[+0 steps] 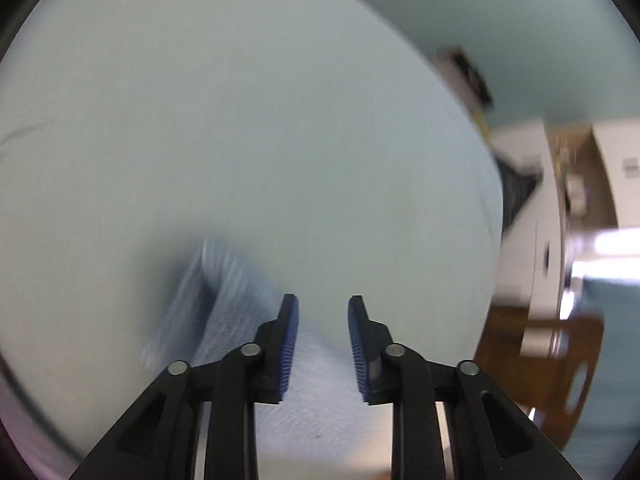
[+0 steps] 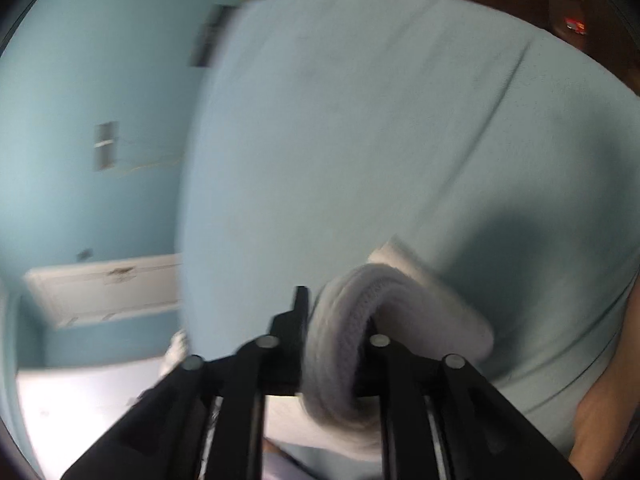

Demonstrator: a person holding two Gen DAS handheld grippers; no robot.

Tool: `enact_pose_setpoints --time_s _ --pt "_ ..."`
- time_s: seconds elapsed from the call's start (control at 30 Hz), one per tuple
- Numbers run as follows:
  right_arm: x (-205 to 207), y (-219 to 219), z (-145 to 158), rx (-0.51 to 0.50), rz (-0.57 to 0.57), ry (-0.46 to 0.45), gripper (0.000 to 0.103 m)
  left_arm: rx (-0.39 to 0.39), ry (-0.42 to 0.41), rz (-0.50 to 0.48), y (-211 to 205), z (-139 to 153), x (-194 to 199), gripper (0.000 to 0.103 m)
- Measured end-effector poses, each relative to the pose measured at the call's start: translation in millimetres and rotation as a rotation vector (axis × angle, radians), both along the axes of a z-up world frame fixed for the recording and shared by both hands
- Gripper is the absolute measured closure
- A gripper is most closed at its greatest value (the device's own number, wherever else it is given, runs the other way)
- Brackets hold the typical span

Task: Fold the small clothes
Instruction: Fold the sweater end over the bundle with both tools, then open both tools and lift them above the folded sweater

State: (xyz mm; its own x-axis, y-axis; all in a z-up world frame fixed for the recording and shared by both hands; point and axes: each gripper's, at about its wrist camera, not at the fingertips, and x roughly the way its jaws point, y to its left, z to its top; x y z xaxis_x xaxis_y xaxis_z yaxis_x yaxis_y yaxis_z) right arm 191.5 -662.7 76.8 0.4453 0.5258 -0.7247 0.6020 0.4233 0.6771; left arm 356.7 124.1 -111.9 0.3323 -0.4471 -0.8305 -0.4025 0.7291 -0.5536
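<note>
A: Left side first. What's the left gripper [image 1: 323, 346] doing?

B: Jaws part open, a clear gap between the blue pads [image 1: 289, 350], nothing pinched. A pale blue ribbed sock [image 1: 224, 304] lies on the bed sheet [image 1: 240, 120] just under and left of the jaws, heavily smeared. Can't tell whether a pad grazes it.

A: Folded?

B: Hard to say. One end looks doubled over, with a dark crease, but blur kills the detail. White fabric near the jaws could be the same piece or another one.

A: Right side?

B: Right gripper [image 2: 336, 320] has a grey-white sock [image 2: 344, 332] looped between the jaws. Jaws stand narrow, cloth filling the gap. The right pad is hidden behind the loop, so I can't confirm it's still pinching. The far end of the sock trails onto the bed, right of the jaws.

A: Progress?

B: My read: mid-fold on the right, sock bent into a U but not laid flat. Left piece maybe done, maybe not. No stack of finished items in view.

A: What can't you see?

B: Near edge of the bed is cut off by the gripper bodies. A white scrap [image 2: 176, 350] sits by the floor at the bed's left edge in the right view, unidentifiable. Bare skin at far right, too cropped to say which part of the person.
</note>
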Motion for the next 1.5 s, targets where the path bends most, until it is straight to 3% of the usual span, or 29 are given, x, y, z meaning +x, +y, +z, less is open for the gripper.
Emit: enact_pose_setpoints --time_s 0.07,0.1,0.13,0.2,0.23,0.3,0.4,0.57,0.67,0.7,0.73,0.77,0.83,0.9,0.93,1.0,1.07,1.1,1.17,1.23,1.27,1.3,1.33,1.37,1.4,1.47,1.5 --pt "28 -9 -15 -0.057 -0.02 0.06 0.065 0.016 -0.016 0.036 1 -1 5 0.038" --pt "32 -11 -13 -0.136 -0.047 0.055 0.044 0.028 -0.022 0.029 1 -3 0 0.011" --pt "30 -9 -8 -0.21 -0.055 0.048 0.023 0.045 -0.041 0.004 -4 -6 -5 0.0" --pt "17 9 1 -0.385 -0.005 0.023 0.007 0.108 -0.057 -0.124 -18 -20 -17 0.0" --pt "11 17 -3 -0.41 0.035 0.015 0.007 0.139 -0.034 -0.203 -24 -34 -24 0.0" --pt "-2 28 -17 -0.353 0.13 -0.005 0.007 0.175 0.01 -0.298 -33 -57 -33 0.001" --pt "-20 36 -35 -0.237 0.199 -0.069 0.007 0.225 0.043 -0.34 -29 -87 -48 0.001" --pt "-11 41 -35 -0.282 0.265 -0.107 0.009 0.193 0.078 -0.325 -23 -111 -41 0.001" --pt "13 57 -18 -0.364 0.308 -0.162 0.014 0.247 0.069 -0.422 -40 -118 -38 0.002" --pt "20 63 -21 -0.393 0.354 -0.149 0.029 0.262 0.059 -0.443 -49 -118 -31 0.012" --pt "27 71 -33 -0.408 0.403 -0.107 0.067 0.257 0.044 -0.461 -53 -119 -30 0.033" --pt "32 80 -44 -0.409 0.432 -0.076 0.086 0.226 0.022 -0.474 -60 -119 -28 0.044" --pt "30 95 -46 -0.463 0.468 -0.089 0.087 0.228 -0.025 -0.479 -66 -113 -28 0.073" --pt "19 107 -30 -0.573 0.517 -0.143 0.089 0.215 -0.096 -0.494 -70 -96 -29 0.078" --pt "13 107 -18 -0.575 0.487 -0.182 0.09 0.193 -0.146 -0.489 -69 -87 -29 0.078" --pt "-1 97 11 -0.525 0.382 -0.288 0.091 0.153 -0.226 -0.473 -66 -70 -27 0.078" --pt "-13 96 30 -0.512 0.357 -0.341 0.091 0.138 -0.223 -0.453 -67 -68 -25 0.078" --pt "-15 99 32 -0.531 0.361 -0.335 0.091 0.166 -0.206 -0.462 -70 -72 -25 0.078" --pt "-16 99 20 -0.564 0.375 -0.284 0.091 0.3 -0.131 -0.496 -80 -92 -20 0.073" --pt "-12 83 -6 -0.532 0.383 -0.196 0.088 0.32 -0.115 -0.468 -73 -102 -24 0.054" --pt "-5 86 -23 -0.525 0.399 -0.125 0.084 0.324 -0.121 -0.442 -71 -100 -25 0.047" --pt "-2 86 -34 -0.522 0.395 -0.091 0.067 0.339 -0.12 -0.427 -65 -96 -30 0.037" --pt "-2 85 -33 -0.52 0.371 -0.082 0.059 0.368 -0.132 -0.42 -63 -85 -31 0.031" --pt "-2 81 -27 -0.496 0.347 -0.072 0.058 0.401 -0.152 -0.426 -64 -74 -34 0.029" --pt "-3 80 -17 -0.506 0.334 -0.044 0.051 0.444 -0.18 -0.434 -68 -62 -35 0.029" --pt "-14 86 9 -0.626 0.303 -0.025 0.039 0.56 -0.268 -0.475 -89 -36 -41 0.026" --pt "-20 96 25 -0.701 0.295 -0.049 0.034 0.612 -0.32 -0.509 -104 -25 -46 0.019"
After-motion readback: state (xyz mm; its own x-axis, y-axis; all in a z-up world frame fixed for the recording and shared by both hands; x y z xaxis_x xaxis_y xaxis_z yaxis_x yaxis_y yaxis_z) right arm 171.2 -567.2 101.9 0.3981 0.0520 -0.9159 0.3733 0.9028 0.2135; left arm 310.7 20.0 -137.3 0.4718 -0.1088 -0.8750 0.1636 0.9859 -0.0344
